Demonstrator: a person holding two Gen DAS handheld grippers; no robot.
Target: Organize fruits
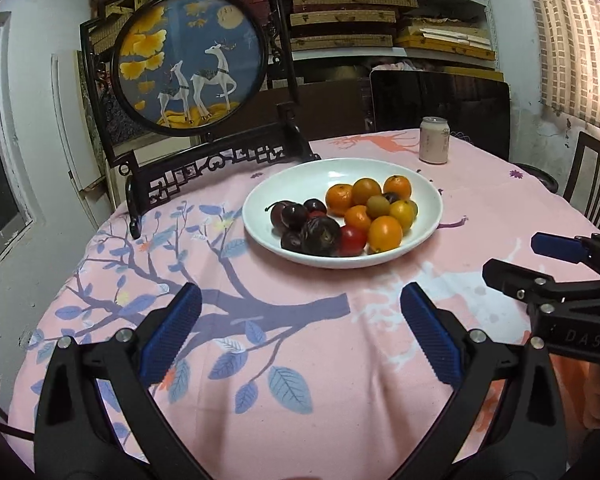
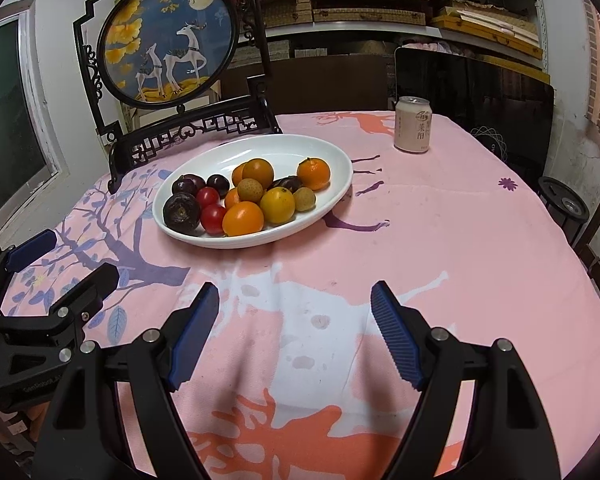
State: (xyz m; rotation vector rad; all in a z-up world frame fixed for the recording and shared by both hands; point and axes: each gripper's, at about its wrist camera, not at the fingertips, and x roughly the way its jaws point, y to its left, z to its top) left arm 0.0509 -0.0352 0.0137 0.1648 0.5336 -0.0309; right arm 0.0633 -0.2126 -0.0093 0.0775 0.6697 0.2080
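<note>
A: Both tools first. Left tool (image 1: 300, 320), black arms with ribbed blue pads, stands wide open with nothing between the pads, only cloth below. Right tool (image 2: 296, 320) is the same, spread wide and empty. In the left view its side reads "DAS".

B: And the rest, biggest down?

A: Round counter under a pink tablecloth printed with deer and a purple leafy tree (image 2: 460, 240). At its far left edge, a dark carved wooden stand holding a round blue panel with two white deer (image 1: 190, 56). Near the middle, ahead of both tools and well apart from them, a white oval ceramic dish (image 2: 300, 148) holds the fruits (image 2: 244, 196): oranges, small tan-green ones, two red tomatoes, and dark purple ones grouped at its left end.

B: Any writing?

A: A pale pink drink can (image 2: 413, 125) stands upright beyond the dish, with Chinese characters I cannot read surely.
</note>
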